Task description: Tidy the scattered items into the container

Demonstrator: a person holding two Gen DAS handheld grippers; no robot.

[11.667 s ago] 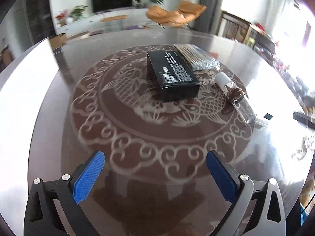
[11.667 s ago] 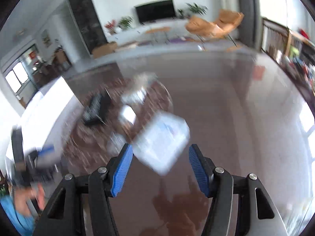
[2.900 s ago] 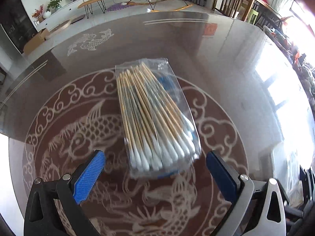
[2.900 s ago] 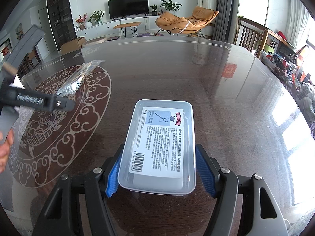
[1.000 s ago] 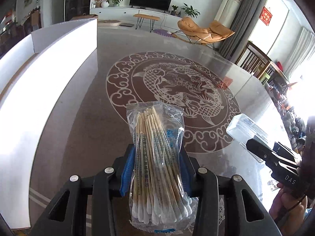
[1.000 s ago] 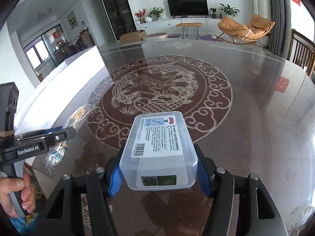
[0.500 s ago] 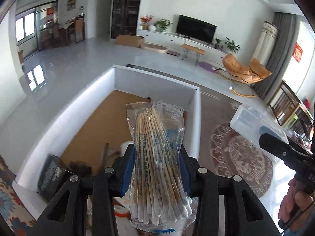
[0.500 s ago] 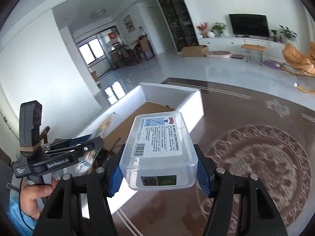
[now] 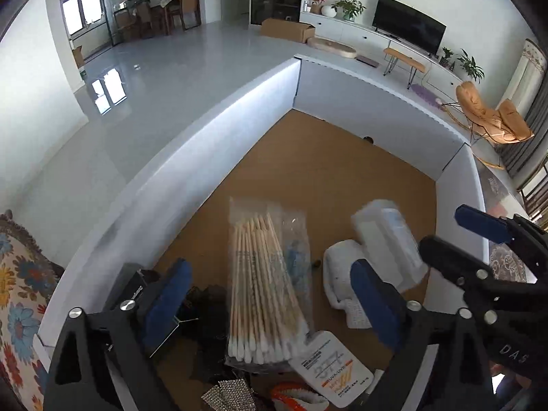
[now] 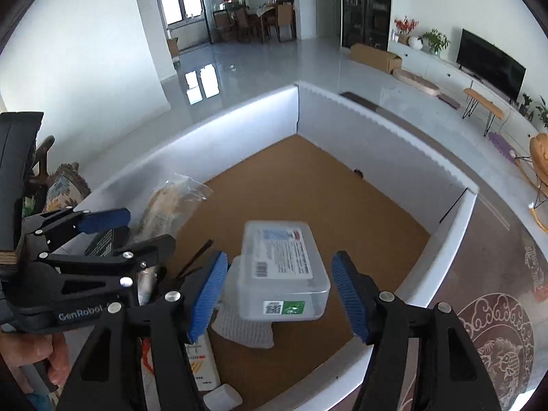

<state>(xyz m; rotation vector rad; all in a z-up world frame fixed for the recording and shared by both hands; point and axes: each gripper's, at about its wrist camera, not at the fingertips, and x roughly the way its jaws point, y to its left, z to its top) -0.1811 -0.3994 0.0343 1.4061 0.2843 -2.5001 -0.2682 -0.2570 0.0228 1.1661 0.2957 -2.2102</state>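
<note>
My left gripper [image 9: 270, 298] hangs over the white-walled container [image 9: 205, 137], its jaws opening wide. The bag of cotton swabs [image 9: 263, 291] is loose between them, touching neither pad, over the brown floor. My right gripper [image 10: 279, 296] is also over the container [image 10: 376, 144] with its jaws opening. The clear lidded plastic box [image 10: 284, 274] sits free between its blue pads with a gap on each side; it appears blurred in the left wrist view [image 9: 387, 239]. Each gripper shows in the other's view: the right gripper [image 9: 459, 236], the left gripper [image 10: 137, 231].
Inside the container lie a white tube with orange print [image 9: 328, 366], a white mesh-wrapped item [image 9: 339, 274], a black box [image 10: 102, 243] and a sparkly piece [image 9: 229, 394]. The patterned table [image 10: 496, 325] lies to the right. A floral cushion [image 9: 17, 308] is at the left.
Both grippers swung from over the table to above the container. The left jaws spread and let go of the swab bag. The right jaws widened and released the clear box.
</note>
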